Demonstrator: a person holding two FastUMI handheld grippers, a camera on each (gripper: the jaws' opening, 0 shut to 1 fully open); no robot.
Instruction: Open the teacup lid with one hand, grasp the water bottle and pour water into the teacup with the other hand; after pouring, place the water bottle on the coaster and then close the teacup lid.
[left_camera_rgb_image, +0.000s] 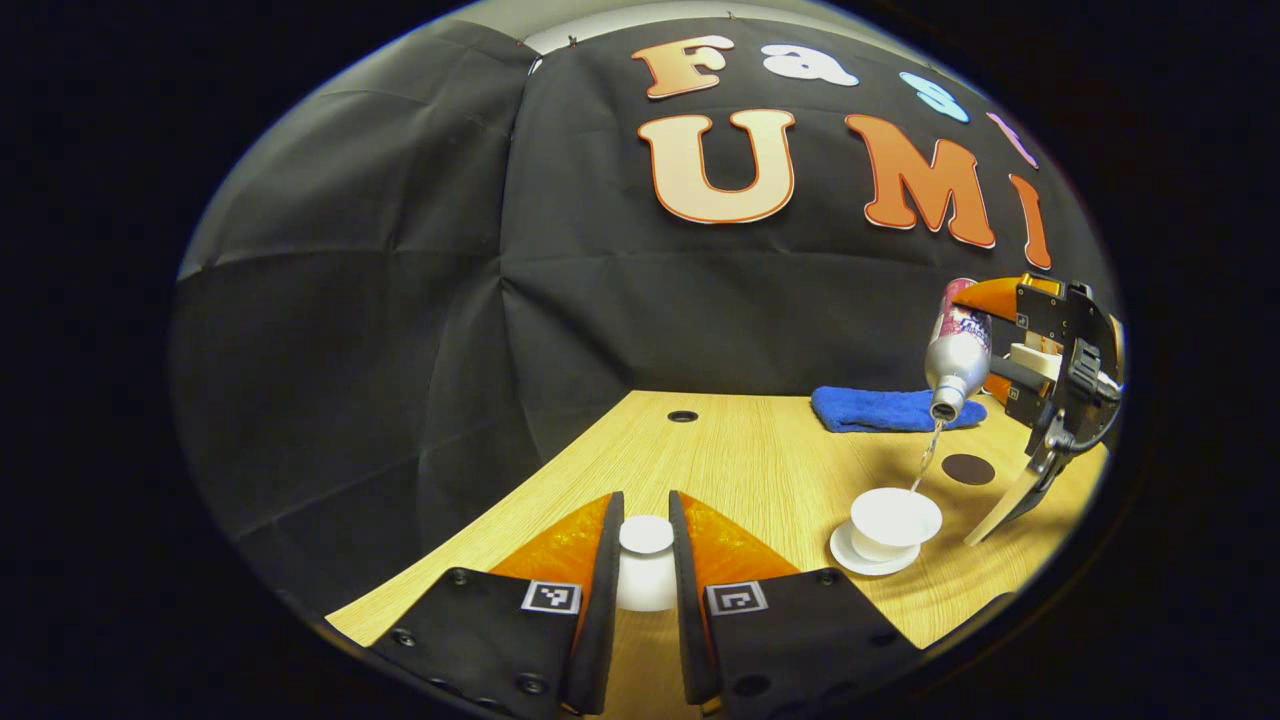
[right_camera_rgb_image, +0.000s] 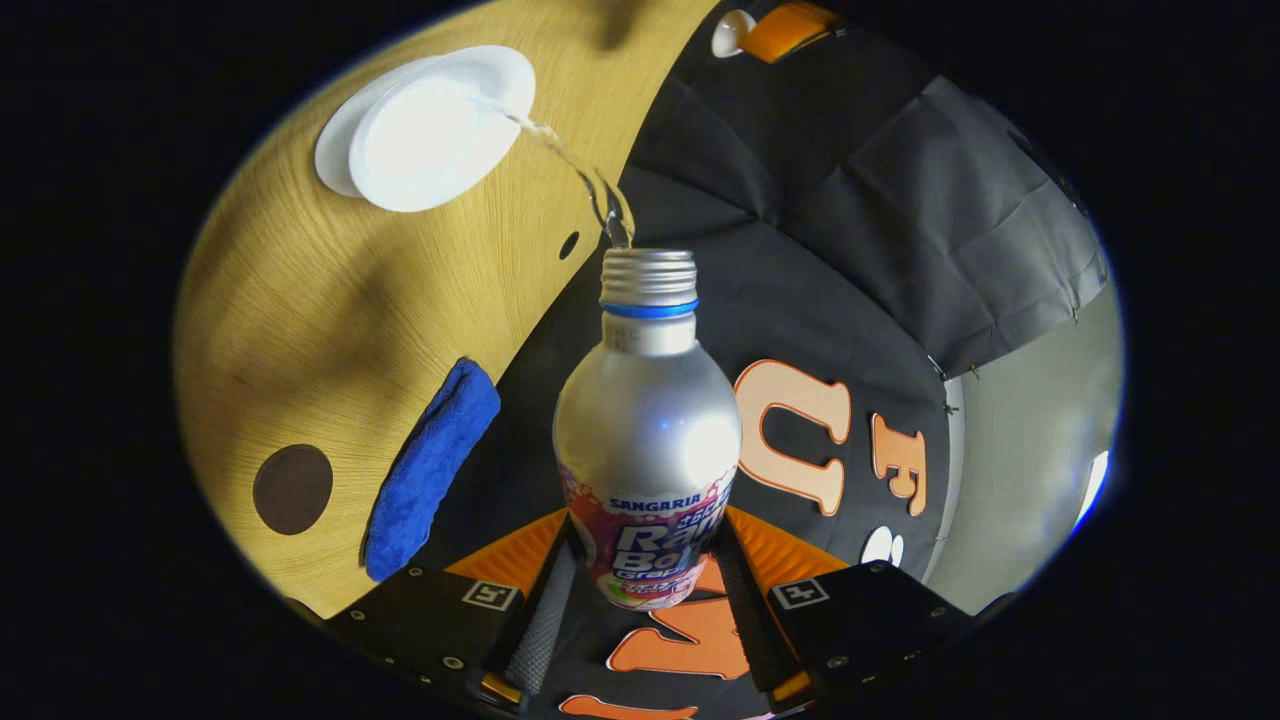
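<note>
My left hand-held gripper (left_camera_rgb_image: 645, 560) pinched the teacup lid (left_camera_rgb_image: 645, 565) above the tabletop (left_camera_rgb_image: 760, 460). My right hand-held gripper (right_camera_rgb_image: 645, 590) clamped the tipped water bottle (right_camera_rgb_image: 648, 420), its stream landing in the teacup (left_camera_rgb_image: 893, 520) near the coaster (left_camera_rgb_image: 968, 469).

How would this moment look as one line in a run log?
phase: pouring | right claw: grips tilted water bottle | stream: entering teacup | left claw: holds lid | coaster: bare
</note>
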